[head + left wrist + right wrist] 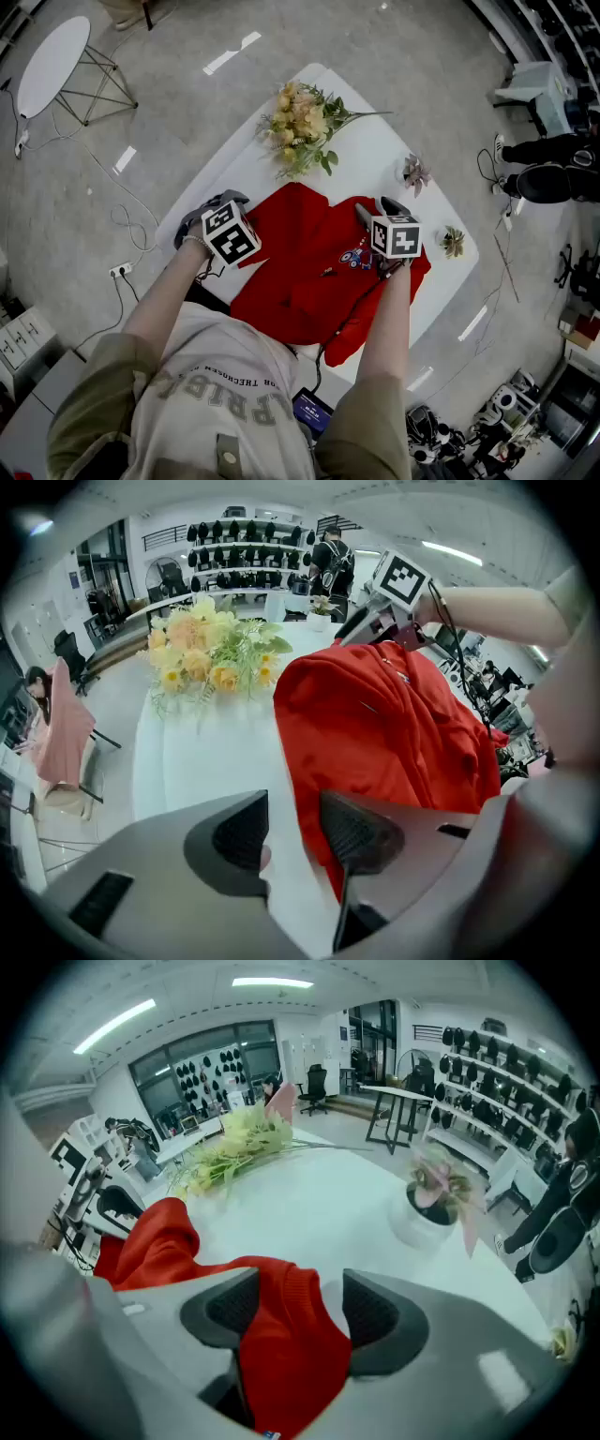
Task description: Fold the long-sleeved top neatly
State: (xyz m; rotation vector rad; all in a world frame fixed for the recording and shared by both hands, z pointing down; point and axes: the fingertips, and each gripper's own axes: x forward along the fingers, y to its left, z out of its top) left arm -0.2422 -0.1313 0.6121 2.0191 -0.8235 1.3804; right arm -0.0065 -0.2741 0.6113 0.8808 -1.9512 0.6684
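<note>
- Top: red top (300, 272) lies crumpled on the white table (375, 150), btwn the two grippers, near side of the bouquet (300, 122).
- R gripper (375, 208) is over the top's right part. In its own view the jaws are partly closed w/ a ribbed edge of the red top (281, 1344) between them. Cloth presses the left jaw, and a slit of table shows by the other.
- In the left gripper view the fabric (394, 733) rises to a peak at the R gripper, so it looks lifted and held.
- L gripper (295, 832) has jaws apart w/ a narrow gap, and only bare table shows between them, so it holds nothing.
- Key relation: the top's left edge sits just beside the L gripper's right-hand jaw, i.e. cloth lies to its right.
- Judgement: R is the arm w/ cloth, so the fold prob travels from R across toward L. L needs a small shift right to pin or grab that edge.
</note>
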